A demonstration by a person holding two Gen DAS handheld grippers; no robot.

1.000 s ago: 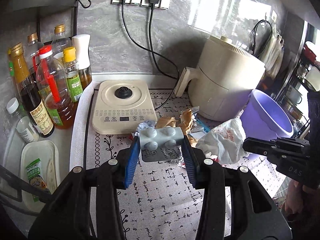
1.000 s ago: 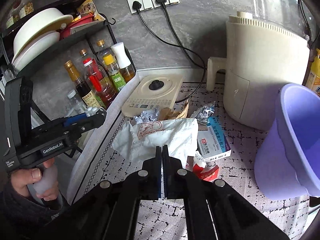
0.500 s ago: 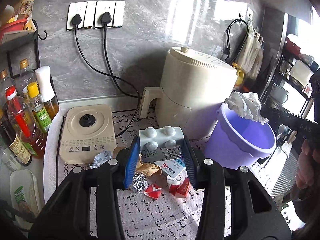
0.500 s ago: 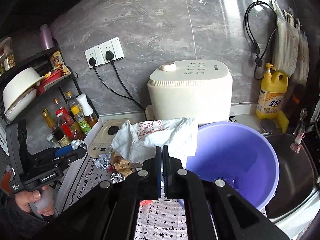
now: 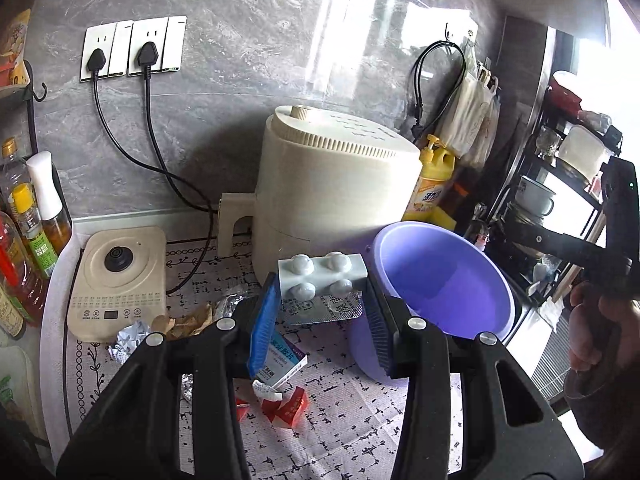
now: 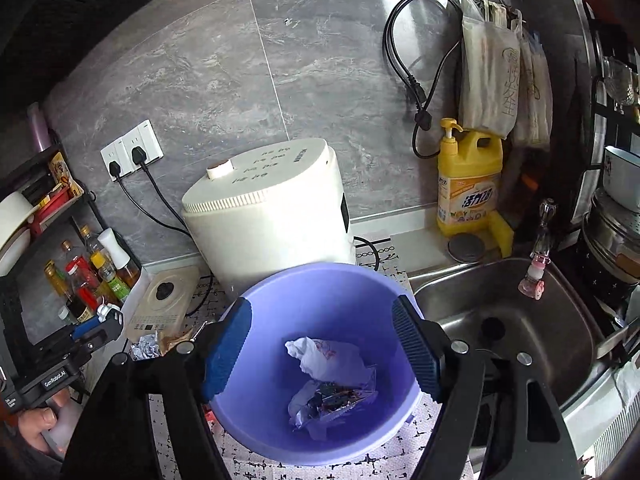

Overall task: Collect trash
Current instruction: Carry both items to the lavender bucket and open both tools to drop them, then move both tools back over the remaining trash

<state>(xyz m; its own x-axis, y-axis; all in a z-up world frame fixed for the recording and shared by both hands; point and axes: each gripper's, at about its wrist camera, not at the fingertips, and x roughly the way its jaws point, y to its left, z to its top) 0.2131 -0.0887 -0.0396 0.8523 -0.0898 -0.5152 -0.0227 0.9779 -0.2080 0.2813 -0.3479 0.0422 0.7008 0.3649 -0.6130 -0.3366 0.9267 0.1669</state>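
Hovering over the purple bucket (image 6: 320, 364), the right hand-held gripper (image 6: 320, 354) has its jaws spread wide and holds nothing; a white bag (image 6: 326, 358) and crumpled wrappers (image 6: 332, 400) lie in the bucket's bottom. The left hand-held gripper (image 5: 320, 312) pinches a gray studded block (image 5: 322, 276) with a foil pill sheet (image 5: 324, 310) under it, just at 9 o'clock of the bucket. On the tabletop (image 5: 344, 420) beneath lie a medicine box (image 5: 282, 362), red scraps (image 5: 286, 406) and foil balls (image 5: 128, 338).

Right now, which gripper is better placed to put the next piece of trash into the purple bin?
Left. The left gripper holds a blister pack beside the purple bin; the right gripper is open, empty.
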